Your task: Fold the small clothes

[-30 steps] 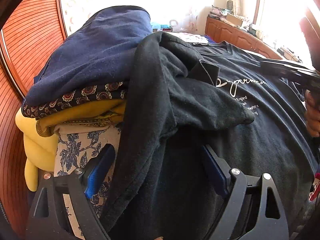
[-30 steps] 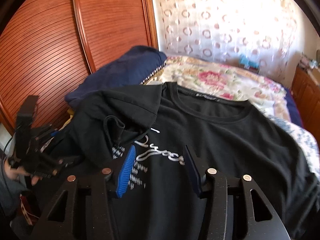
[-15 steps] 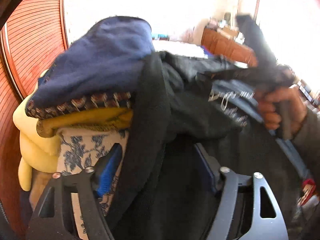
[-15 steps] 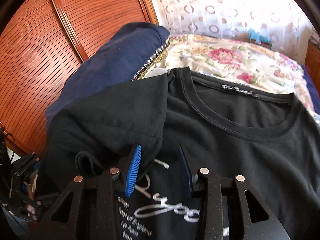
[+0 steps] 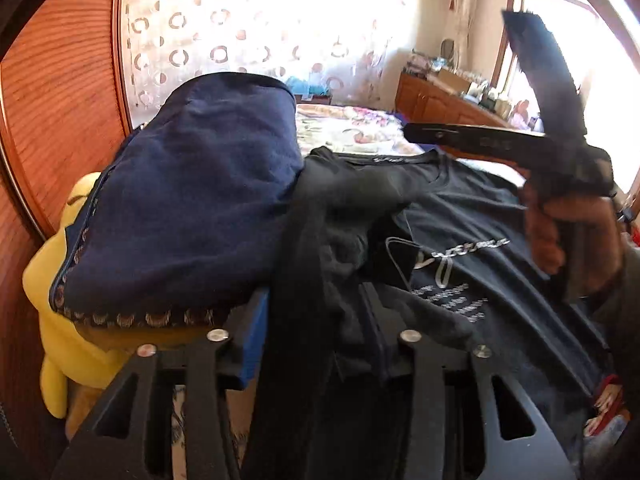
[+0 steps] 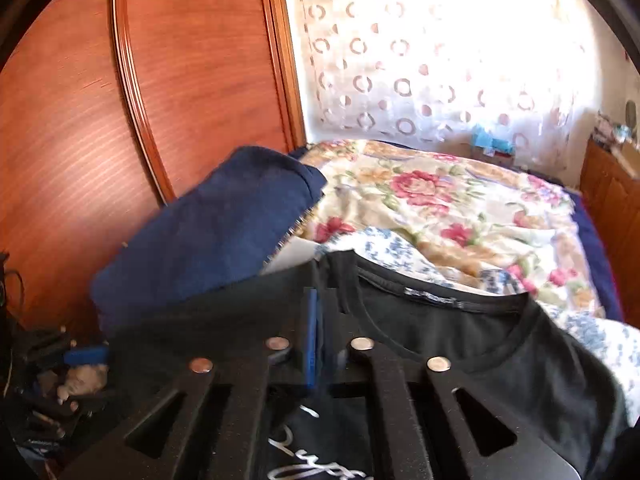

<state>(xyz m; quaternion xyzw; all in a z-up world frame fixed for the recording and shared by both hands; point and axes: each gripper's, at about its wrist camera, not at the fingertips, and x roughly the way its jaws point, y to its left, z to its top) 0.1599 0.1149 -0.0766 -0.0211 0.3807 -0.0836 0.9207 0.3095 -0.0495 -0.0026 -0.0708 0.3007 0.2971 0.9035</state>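
A black t-shirt (image 5: 492, 236) with white lettering lies spread on the bed, its left sleeve folded inward. My left gripper (image 5: 316, 328) is shut on the shirt's left side edge, fabric bunched between the blue pads. My right gripper (image 6: 320, 320) is shut on the shirt's shoulder fold next to the collar (image 6: 432, 300). In the left wrist view the right gripper's body (image 5: 476, 138) shows held above the shirt's neckline.
A stack of folded clothes topped by a navy garment (image 5: 192, 208) sits left of the shirt, over yellow fabric (image 5: 60, 344). A floral bedspread (image 6: 440, 208) lies behind. A wooden wardrobe (image 6: 120, 120) stands at left, a dresser (image 5: 436, 100) at right.
Both grippers closed on the shirt. The right gripper moved forward to the shoulder near the collar. The left gripper rose and took hold of the side edge.
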